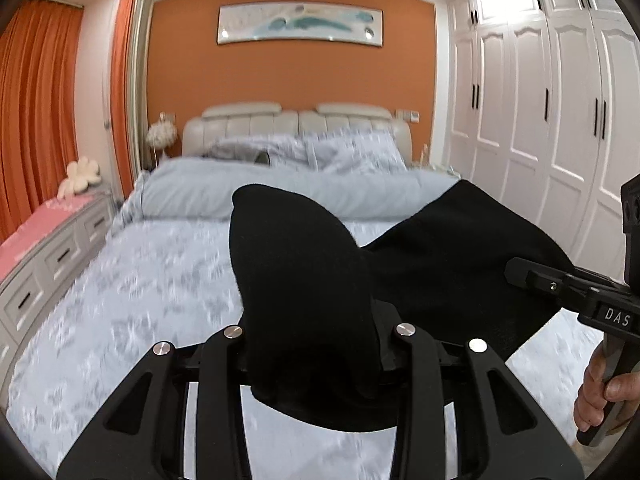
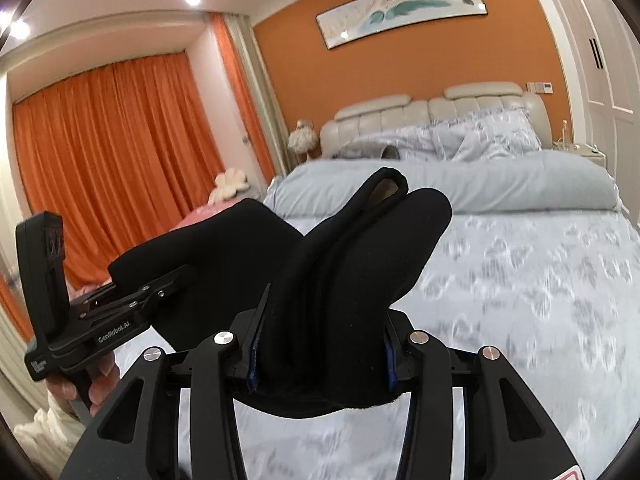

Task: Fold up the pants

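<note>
The black pants hang in the air above the bed, stretched between my two grippers. My left gripper is shut on one bunched end of the pants, which sticks up and hides the fingertips. My right gripper is shut on the other bunched end. In the left wrist view the right gripper comes in from the right edge. In the right wrist view the left gripper comes in from the left, clamped on the cloth.
The bed has a pale blue patterned cover, a folded duvet and pillows at the headboard. A grey dresser stands left of it. White wardrobe doors line the right wall.
</note>
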The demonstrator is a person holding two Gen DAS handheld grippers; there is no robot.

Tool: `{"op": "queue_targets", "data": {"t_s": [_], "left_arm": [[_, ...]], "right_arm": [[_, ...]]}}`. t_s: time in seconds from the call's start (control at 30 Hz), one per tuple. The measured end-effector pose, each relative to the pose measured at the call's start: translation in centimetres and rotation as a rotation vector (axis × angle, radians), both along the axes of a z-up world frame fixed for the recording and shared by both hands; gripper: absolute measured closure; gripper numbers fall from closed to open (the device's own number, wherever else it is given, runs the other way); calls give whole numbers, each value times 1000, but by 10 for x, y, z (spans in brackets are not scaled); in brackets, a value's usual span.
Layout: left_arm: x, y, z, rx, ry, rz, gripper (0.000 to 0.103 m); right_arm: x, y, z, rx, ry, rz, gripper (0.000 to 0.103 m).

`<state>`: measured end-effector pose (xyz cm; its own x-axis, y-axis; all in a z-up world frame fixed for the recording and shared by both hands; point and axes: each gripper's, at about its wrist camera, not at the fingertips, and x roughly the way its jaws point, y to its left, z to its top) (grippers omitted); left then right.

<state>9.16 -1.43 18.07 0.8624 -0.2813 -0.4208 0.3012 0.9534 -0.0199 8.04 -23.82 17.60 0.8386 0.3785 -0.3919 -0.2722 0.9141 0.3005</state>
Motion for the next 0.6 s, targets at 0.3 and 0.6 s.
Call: {"op": "queue_targets", "data": {"t_s": [0.3,0.6], "left_arm": [[154,-20,-89,-14,27,44,67],[222,18,-264,162,275,216,49]], "right_arm": [[152,-45,-100,93,106,-73,60],[199,-111,-271,35,433,-317,43]]}}
